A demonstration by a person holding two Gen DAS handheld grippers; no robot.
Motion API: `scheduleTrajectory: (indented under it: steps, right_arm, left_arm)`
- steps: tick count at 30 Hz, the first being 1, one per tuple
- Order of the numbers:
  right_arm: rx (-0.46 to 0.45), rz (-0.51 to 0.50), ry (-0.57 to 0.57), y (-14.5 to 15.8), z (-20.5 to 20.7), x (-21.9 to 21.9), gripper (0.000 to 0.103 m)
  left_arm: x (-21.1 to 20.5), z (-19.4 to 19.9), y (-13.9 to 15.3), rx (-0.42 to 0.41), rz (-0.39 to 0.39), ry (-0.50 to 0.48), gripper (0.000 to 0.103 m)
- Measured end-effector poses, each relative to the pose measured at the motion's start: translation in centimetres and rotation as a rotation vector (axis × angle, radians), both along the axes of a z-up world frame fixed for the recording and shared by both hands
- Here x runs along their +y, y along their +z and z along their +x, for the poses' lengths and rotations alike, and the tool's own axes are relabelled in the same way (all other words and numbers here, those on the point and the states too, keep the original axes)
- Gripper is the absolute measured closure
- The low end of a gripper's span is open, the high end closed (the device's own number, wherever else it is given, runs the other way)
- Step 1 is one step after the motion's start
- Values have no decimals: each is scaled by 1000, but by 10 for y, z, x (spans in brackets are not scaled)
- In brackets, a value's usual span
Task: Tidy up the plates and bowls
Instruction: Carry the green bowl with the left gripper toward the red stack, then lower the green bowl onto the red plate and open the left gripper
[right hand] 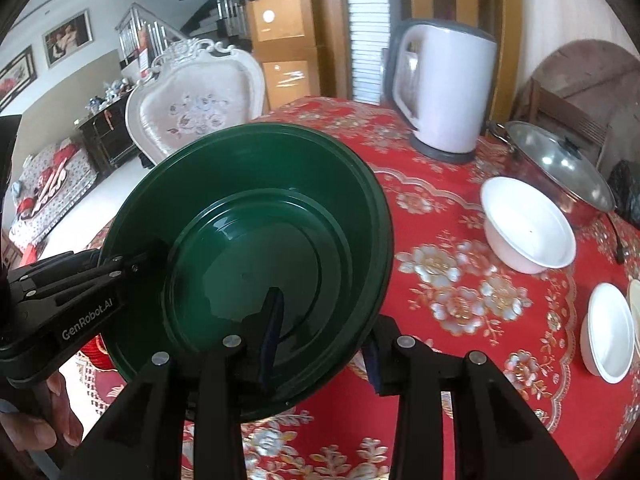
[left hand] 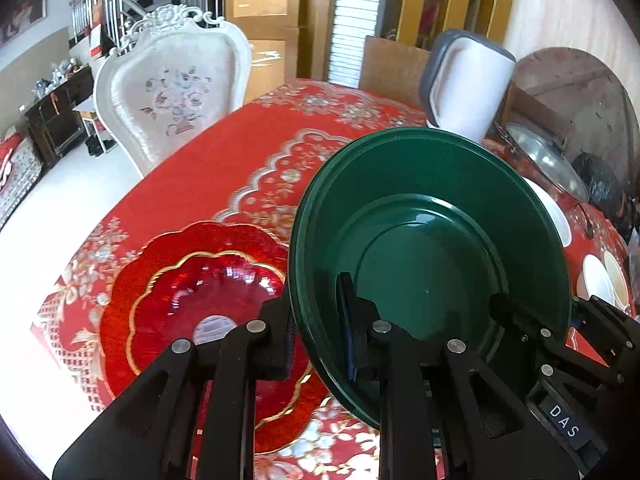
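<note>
The green bowl hangs tilted above the red floral tablecloth, hiding most of what lies behind it. The left gripper pinches its rim tight; the right gripper straddles the opposite rim, though whether its pads press is unclear. Only the left view shows the red scalloped plate beneath; only the right view shows the kettle whole, the lidded pot and white bowl. Lettering reads "GenRobot.AI" and "DAS".

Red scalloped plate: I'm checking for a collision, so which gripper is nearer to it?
Left. The left gripper clamps the green bowl by its rim just over the red plate; the right gripper holds the bowl's opposite rim, farther away.
</note>
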State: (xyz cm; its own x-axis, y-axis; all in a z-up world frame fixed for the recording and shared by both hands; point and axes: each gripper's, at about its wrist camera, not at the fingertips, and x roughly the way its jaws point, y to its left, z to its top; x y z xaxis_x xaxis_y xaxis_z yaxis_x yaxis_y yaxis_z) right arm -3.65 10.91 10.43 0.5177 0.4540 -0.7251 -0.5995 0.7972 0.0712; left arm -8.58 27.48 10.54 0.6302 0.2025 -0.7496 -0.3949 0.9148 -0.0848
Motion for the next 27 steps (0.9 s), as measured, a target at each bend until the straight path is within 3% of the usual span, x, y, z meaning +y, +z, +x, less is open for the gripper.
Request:
scheduleTrajectory:
  steps: [15, 27]
  right_arm:
    - [-21, -23, 115, 2, -26, 62, 65]
    - [13, -77, 203, -16, -39, 116, 64]
  left_arm:
    - [54, -45, 0, -5, 5, 108, 86]
    - [95, -67, -21, 38, -18, 192, 86]
